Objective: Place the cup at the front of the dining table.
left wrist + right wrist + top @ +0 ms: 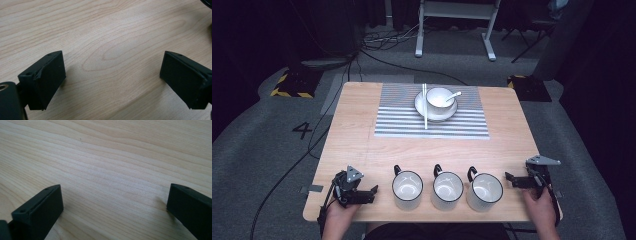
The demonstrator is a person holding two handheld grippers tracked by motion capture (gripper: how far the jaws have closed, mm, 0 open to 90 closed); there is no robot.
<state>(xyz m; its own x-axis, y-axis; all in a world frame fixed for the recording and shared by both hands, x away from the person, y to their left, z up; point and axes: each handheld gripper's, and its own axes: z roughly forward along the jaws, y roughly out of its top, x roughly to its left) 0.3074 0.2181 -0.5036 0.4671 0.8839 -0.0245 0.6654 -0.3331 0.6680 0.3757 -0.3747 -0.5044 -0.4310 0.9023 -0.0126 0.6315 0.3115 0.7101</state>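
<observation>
Three white mugs with black rims stand in a row near the front edge: left mug point(407, 189), middle mug point(447, 189), right mug point(484, 191). On a striped placemat point(432, 122) at the back sits a white plate point(421, 107) bearing a bowl point(439, 98) with a spoon point(454, 94); chopsticks point(424, 105) lie across the plate's left side. My left gripper point(373, 194) rests at the front left, open, jaws pointing toward the left mug, bare wood point(112, 57) between them. My right gripper point(510, 180) rests at the front right, open over bare wood point(115, 182).
The wooden table point(357, 130) stands on grey carpet with cables point(312, 145) trailing at the left. A white desk frame point(454, 25) stands behind. The table's middle strip lies between the mugs and the placemat.
</observation>
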